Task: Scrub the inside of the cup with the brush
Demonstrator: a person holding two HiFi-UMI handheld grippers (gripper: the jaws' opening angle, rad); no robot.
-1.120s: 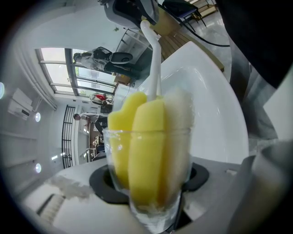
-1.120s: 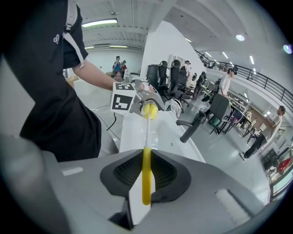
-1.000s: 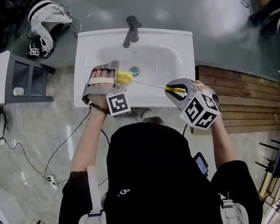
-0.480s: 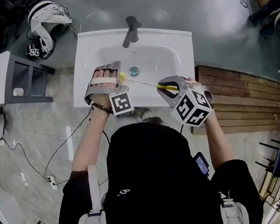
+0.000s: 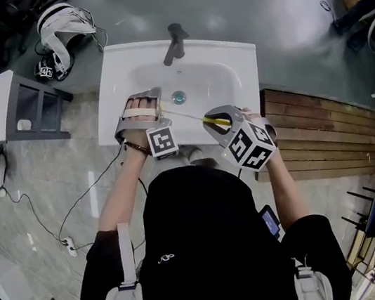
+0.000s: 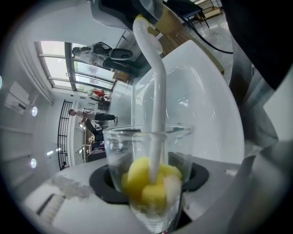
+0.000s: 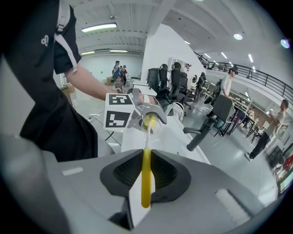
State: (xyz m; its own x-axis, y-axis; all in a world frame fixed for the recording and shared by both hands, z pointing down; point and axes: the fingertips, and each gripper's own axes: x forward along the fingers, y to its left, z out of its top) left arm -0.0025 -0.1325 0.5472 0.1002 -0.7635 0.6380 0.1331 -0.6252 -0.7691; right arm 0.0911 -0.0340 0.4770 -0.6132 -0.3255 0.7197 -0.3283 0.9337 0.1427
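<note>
Over the white sink (image 5: pixel 232 56) my left gripper (image 5: pixel 144 109) is shut on a clear glass cup (image 6: pixel 113 153), which lies on its side with its mouth toward my right gripper (image 5: pixel 216 121). The right gripper is shut on the yellow handle (image 7: pixel 146 178) of a brush. The brush's white stem (image 6: pixel 158 91) runs into the cup. Its yellow sponge head (image 6: pixel 146 183) sits deep inside, near the bottom. In the right gripper view the cup (image 7: pixel 150 124) shows end-on in the left gripper (image 7: pixel 142 112). In the head view the left gripper hides most of the cup.
A dark faucet (image 5: pixel 173 43) stands at the back of the sink, and a drain (image 5: pixel 179 97) lies just beyond the left gripper. A grey shelf unit (image 5: pixel 20 106) is at the left, wooden slats (image 5: pixel 328 136) at the right, cables (image 5: pixel 49 218) on the floor.
The right gripper has moved left toward the left one. The yellow brush head, earlier outside the cup's mouth, has gone into the cup. The left gripper has barely shifted.
</note>
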